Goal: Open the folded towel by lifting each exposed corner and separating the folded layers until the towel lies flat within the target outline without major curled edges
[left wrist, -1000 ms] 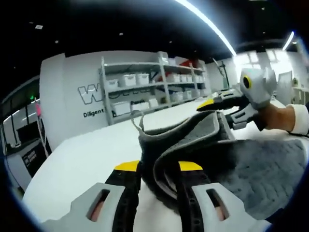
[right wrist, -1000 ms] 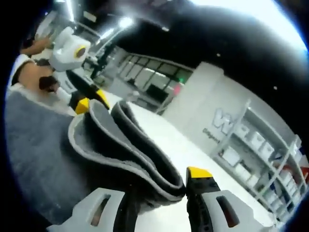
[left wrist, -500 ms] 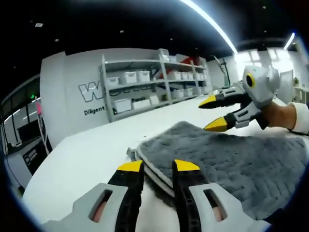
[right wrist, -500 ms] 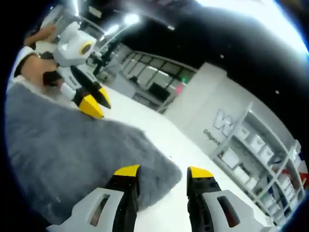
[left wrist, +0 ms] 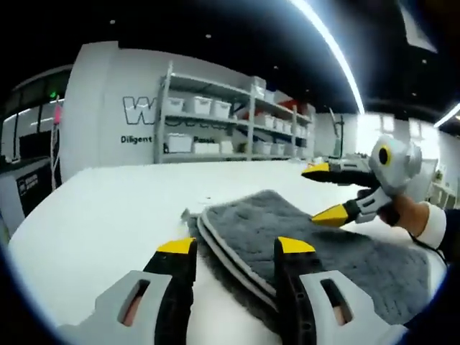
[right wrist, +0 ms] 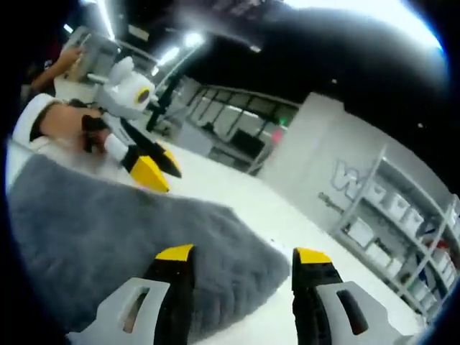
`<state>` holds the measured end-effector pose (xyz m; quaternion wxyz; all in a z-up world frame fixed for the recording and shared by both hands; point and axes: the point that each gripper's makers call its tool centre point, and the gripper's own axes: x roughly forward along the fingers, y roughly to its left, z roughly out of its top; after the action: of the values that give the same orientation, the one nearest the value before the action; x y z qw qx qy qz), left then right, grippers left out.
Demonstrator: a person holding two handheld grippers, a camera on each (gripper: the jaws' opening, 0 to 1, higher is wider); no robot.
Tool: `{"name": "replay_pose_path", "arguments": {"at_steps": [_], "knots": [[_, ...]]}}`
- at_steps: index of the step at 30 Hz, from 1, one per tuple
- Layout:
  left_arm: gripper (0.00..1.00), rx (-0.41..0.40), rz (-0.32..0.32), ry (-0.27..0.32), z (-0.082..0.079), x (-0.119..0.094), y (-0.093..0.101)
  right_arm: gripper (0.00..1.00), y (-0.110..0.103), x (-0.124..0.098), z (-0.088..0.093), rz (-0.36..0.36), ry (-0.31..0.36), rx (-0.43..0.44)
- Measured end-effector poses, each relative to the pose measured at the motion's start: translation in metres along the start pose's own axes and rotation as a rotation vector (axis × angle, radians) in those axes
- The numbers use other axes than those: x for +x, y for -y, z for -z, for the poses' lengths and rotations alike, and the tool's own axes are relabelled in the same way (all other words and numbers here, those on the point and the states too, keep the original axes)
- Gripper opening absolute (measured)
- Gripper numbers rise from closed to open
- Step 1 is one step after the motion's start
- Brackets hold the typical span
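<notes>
- Now the grey towel (left wrist: 338, 251) is lying on the white table (left wrist: 93, 215), its near edge showing stacked layers
- The left gripper (left wrist: 235, 248) is hanging above that edge, jaws apart, holding nothing
- The right gripper (right wrist: 244, 255) is hanging over the towel's far corner, jaws wide, holding nothing
- Shelves with bins (left wrist: 215, 129) are standing far behind the table

A grey, fluffy towel (left wrist: 338, 248) lies spread on the white tabletop (left wrist: 100, 215). Its near corner still shows stacked layers, their pale edges lying one upon another in the left gripper view. In the right gripper view the towel (right wrist: 108, 237) rests flat, its rounded corner pointing out over the tabletop.
</notes>
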<state>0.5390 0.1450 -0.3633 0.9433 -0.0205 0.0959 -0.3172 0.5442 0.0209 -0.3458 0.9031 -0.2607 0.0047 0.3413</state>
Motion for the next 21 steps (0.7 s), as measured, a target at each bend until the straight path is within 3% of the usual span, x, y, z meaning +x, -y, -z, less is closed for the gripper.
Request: {"name": "replay_pose_path", "arguments": {"at_steps": [2,4,8,13,21], "knots": [[0.58,-0.024,0.009,-0.005,0.000,0.001,0.000,0.72,0.002,-0.001,0.000,0.015,0.001,0.070],[0.71,-0.046,0.020,0.008,-0.002,0.002,0.002,0.81,0.002,0.000,-0.001,0.018,0.010,0.081],[0.85,-0.042,0.023,0.008,-0.001,0.003,0.008,0.99,0.002,0.000,-0.001,0.021,0.010,0.119],[0.96,-0.060,0.017,0.014,-0.004,0.002,0.006,1.00,0.008,-0.001,-0.004,0.024,0.034,0.178],[0.98,-0.119,0.029,0.043,-0.012,0.001,0.001,0.96,0.017,-0.009,-0.003,0.011,0.052,0.278]]}}
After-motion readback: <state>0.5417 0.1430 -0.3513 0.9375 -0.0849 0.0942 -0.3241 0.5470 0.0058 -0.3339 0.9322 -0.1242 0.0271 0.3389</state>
